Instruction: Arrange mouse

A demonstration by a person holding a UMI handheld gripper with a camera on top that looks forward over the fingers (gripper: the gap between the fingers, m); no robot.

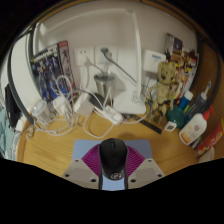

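Here the black mouse (114,158) sits between the two fingers (114,172), its rounded back toward the camera and its nose pointing away over the wooden surface (55,150). The purple pads (95,161) lie close along both of its flanks, so the fingers look closed in on the mouse, though whether they truly press on it cannot be told. Beyond the mouse, toward the far edge of the surface, a tangle of white cables and adapters (75,108) lies spread out. At the far left corner a colourful box (50,70) stands upright against the wall. Along the right edge stand a wooden rack (165,90), a white bottle (193,128) and a teal container (176,115) just beside it.
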